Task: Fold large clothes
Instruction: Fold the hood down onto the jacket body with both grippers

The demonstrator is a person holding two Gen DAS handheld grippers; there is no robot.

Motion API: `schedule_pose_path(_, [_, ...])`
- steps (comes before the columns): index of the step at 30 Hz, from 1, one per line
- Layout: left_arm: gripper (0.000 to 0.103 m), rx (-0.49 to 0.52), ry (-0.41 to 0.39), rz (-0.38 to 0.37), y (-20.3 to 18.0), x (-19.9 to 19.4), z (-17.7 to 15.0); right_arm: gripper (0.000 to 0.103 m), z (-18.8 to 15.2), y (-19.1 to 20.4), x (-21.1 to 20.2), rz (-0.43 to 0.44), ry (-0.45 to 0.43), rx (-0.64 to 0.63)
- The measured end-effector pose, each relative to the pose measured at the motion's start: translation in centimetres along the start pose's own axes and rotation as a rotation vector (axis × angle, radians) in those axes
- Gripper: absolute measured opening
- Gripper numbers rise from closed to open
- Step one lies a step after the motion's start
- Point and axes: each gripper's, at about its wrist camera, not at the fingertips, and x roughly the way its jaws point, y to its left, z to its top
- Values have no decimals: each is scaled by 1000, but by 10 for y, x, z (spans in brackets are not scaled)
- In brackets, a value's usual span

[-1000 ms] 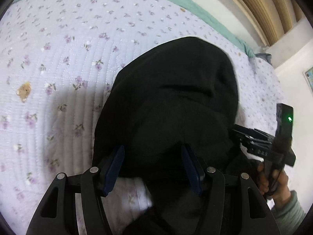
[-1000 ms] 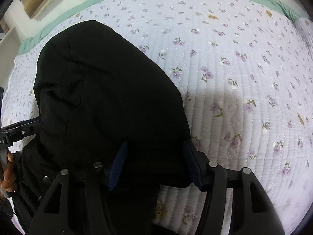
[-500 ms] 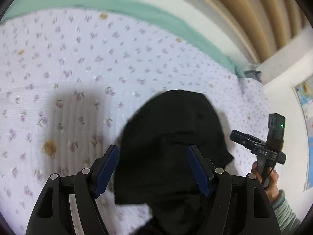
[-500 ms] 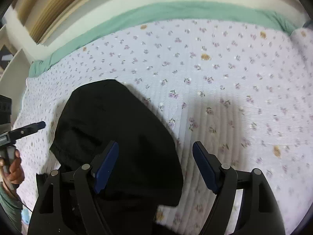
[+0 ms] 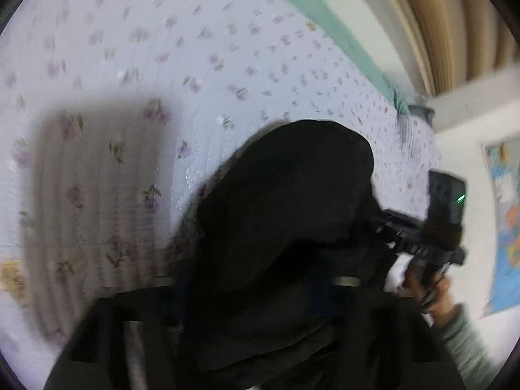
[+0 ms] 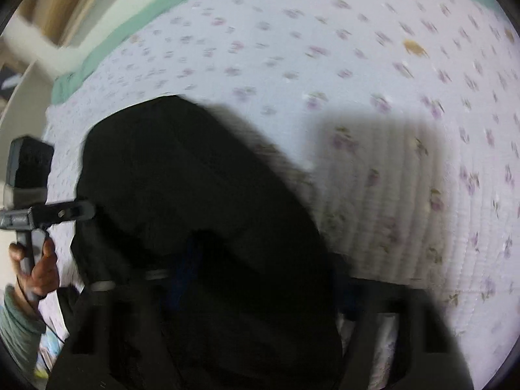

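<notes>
A black garment [image 5: 292,188] lies bunched in a thick mound on a lilac flowered bedspread [image 5: 162,48]. My left gripper [image 5: 256,279] is buried in its near edge; the jaws are closing with cloth packed between them, and the cloth hides the pads. In the right wrist view the same garment [image 6: 182,175] fills the gap of my right gripper [image 6: 260,279], which is also closing on the cloth; one blue pad [image 6: 185,266] shows against it. Each gripper appears in the other's view, at the garment's side: the right one [image 5: 419,240] and the left one [image 6: 58,213]. Both pictures are blurred.
The bedspread [image 6: 325,48] stretches wide beyond the garment, with a green sheet edge [image 6: 130,32] and a wall at the far side. A colourful poster [image 5: 507,227] hangs on the right wall. A person's hand [image 5: 435,299] in a grey-green sleeve holds the right gripper.
Half a second ago both grippers stood wide open, drawn back from the garment. Both have since pushed forward into the cloth and their jaws have narrowed around it.
</notes>
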Motion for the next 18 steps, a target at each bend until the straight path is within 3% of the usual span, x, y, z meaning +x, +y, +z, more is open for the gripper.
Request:
schedule_pose_path(1, [32,27,-25,8,-6,-7,-4,23,-4,7,-7,-15,-17,-37])
schedule_pose_path(4, [23,66,-77,-42,-20,-34,-18,17,-19,27,-32,-65,-80,-110])
schedule_pose_path(7, [21,168,-110,-91,-54,-71,-47,17,-43,47,-71,-93,-166,-164])
schedule_pose_path(11, [21,295,-124,-45,-96,-101,-95,17,-86,71,-116,-134,-239,-196])
schedule_pose_path(15, [21,347,-120,-8,-113,-124,-148,16,-139,97,-156,-171,-307,-204])
schedule_pose_path(18, [21,337,-96,-29,-113,-139,-193,16,-183,113,-181,-174,-335,-196])
